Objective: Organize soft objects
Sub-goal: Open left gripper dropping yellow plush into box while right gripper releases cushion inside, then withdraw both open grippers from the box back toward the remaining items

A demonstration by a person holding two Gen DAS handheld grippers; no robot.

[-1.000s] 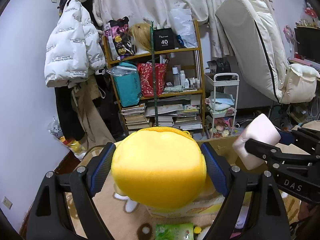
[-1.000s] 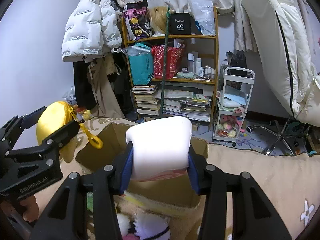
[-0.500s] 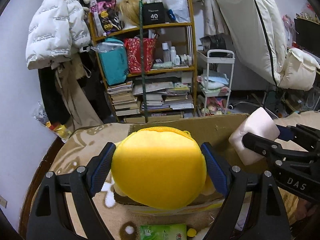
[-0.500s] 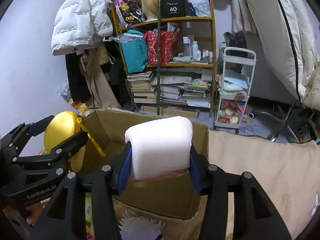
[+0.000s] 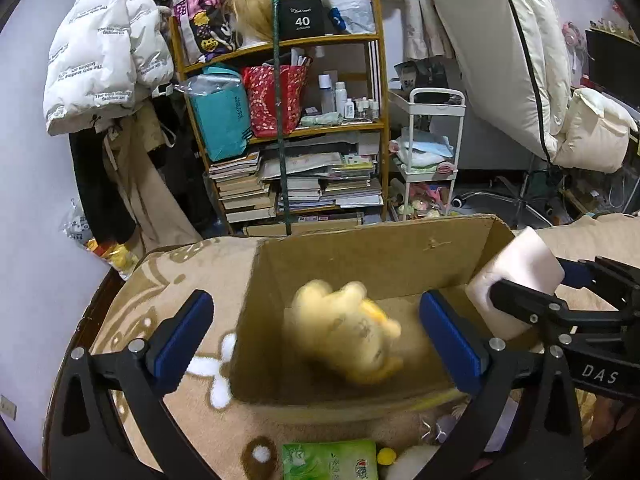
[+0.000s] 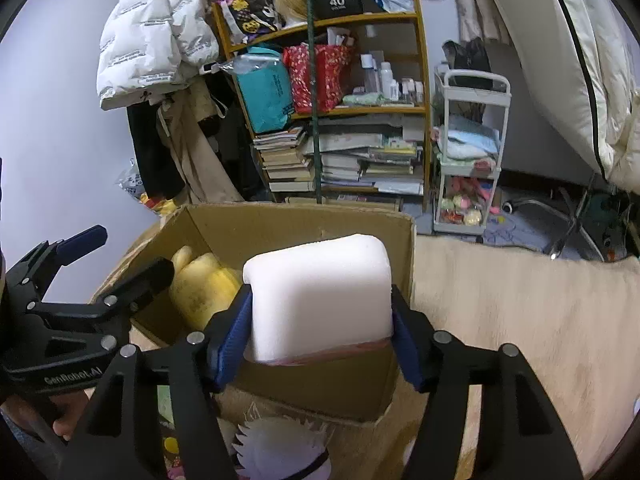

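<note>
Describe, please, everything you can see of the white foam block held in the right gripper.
The white foam block is a chunky, rounded-cornered cuboid of soft, matte, finely pored foam, with a thin pinkish layer along its underside. It is clamped at both sides between the blue pads of the right gripper, hanging above the near right corner of the open cardboard box. Nothing else touches it. The left wrist view shows one end protruding past a black finger.

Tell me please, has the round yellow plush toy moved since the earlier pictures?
Yes. The round yellow plush toy has left the open left gripper and dropped down inside the brown cardboard box.
</note>
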